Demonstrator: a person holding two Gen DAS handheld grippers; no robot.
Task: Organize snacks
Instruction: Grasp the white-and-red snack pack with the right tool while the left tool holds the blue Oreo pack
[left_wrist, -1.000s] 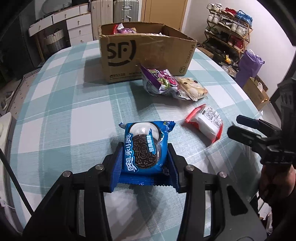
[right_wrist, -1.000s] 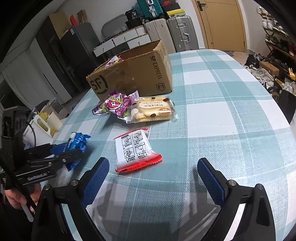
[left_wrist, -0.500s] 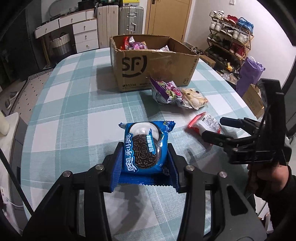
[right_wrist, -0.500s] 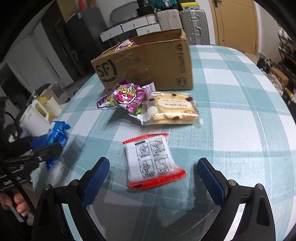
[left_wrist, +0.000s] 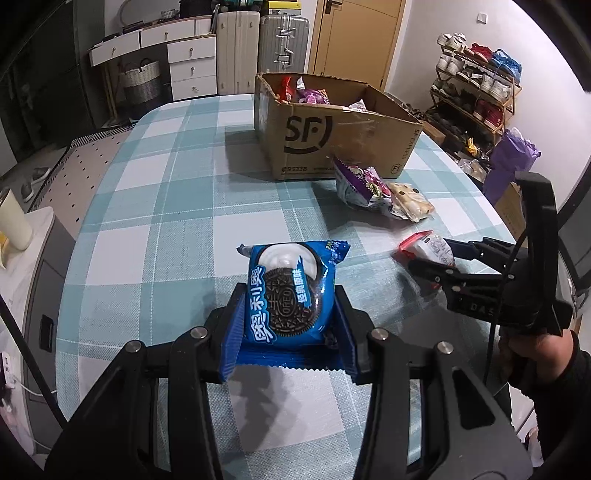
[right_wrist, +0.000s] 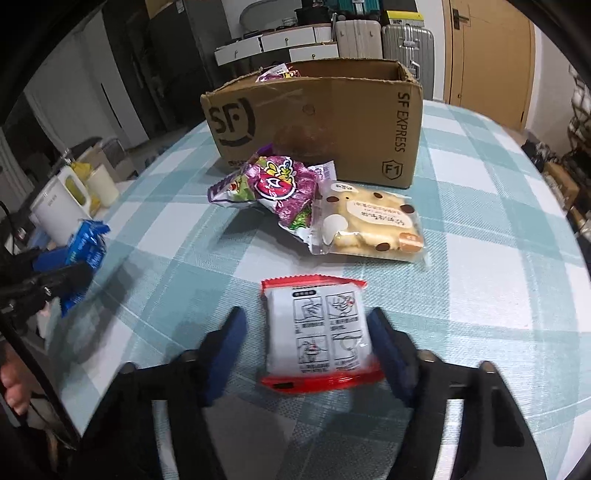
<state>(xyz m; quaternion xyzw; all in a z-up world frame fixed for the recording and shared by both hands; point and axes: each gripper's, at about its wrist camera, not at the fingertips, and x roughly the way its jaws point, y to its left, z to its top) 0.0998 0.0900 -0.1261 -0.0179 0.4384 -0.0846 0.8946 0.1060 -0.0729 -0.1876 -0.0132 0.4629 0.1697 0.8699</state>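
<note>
Your left gripper (left_wrist: 290, 328) pinches the blue Oreo pack (left_wrist: 290, 295) between both pads, pack held above the checked tablecloth (left_wrist: 155, 206). Your right gripper (right_wrist: 306, 350) is closing, red-and-white packet (right_wrist: 317, 332) lying on the cloth between its fingers (right_wrist: 225, 347) (right pad looks touching, left one shows a gap). Purple bag (right_wrist: 280, 184) and cookie pack (right_wrist: 369, 225) sit just before the cardboard box (right_wrist: 332, 122).
</note>
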